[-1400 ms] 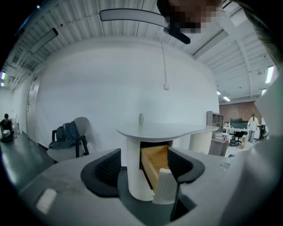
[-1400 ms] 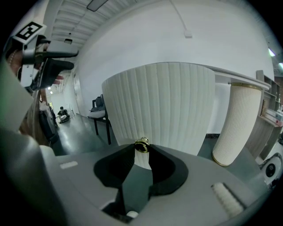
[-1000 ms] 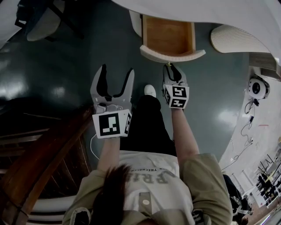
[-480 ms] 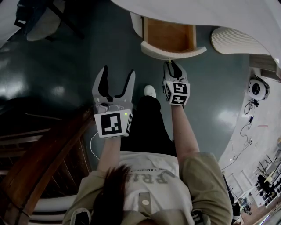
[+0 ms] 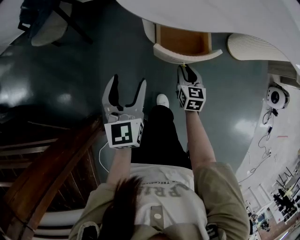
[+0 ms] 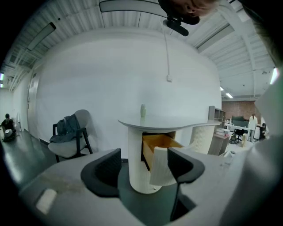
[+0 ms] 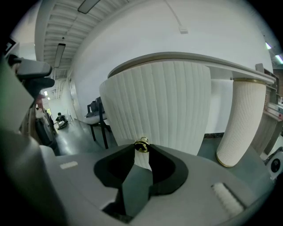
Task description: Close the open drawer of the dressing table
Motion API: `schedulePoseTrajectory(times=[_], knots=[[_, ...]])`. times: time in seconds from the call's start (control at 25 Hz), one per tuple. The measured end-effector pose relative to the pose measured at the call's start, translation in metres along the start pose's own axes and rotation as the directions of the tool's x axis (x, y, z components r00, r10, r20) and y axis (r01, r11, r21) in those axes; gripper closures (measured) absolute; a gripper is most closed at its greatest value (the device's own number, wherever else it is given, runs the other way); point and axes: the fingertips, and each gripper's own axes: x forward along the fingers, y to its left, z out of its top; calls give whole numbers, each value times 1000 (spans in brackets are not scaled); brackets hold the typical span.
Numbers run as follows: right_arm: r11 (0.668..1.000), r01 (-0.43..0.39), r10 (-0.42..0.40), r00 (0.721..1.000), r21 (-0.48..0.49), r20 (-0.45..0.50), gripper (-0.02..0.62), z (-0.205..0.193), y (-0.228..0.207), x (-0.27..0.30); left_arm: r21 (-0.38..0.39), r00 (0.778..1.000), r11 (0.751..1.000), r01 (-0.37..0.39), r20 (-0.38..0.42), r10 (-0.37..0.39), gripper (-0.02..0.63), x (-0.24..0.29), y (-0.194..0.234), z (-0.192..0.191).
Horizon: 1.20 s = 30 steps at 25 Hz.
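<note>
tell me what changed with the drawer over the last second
The drawer slid further into the dressing table, so less of its wooden inside shows. The right hand-held gripper, shut on the brass knob, moved toward the table with it. The left hand-held gripper stayed open and empty, off to the side. The drawer is not yet fully closed.

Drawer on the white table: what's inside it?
Only the bare wooden bottom of the drawer shows; nothing lies on that part. Its back end is covered by the table top, so that stays unseen.
</note>
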Motion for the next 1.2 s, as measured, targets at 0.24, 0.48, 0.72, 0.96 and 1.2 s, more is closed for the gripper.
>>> schedulePoseTrajectory(times=[0.24,0.48,0.72,0.96,1.2], knots=[[1000,-10,11,1000,20,-21,491,7,-3,10,13,1000,1000,-1,-1,1,272,5,3,5],[999,-17,17,1000,35,-18,491,14,-6,19,12,1000,1000,-1,-4,1,272,8,3,7],[999,-16,17,1000,34,-14,491,17,-8,24,12,1000,1000,-2,-9,3,272,15,6,5],[999,-19,19,1000,31,-6,491,21,-10,29,11,1000,1000,-2,-15,2,272,20,7,5],[999,-18,18,1000,32,-1,491,28,-13,38,13,1000,1000,-8,-23,8,272,26,10,5]])
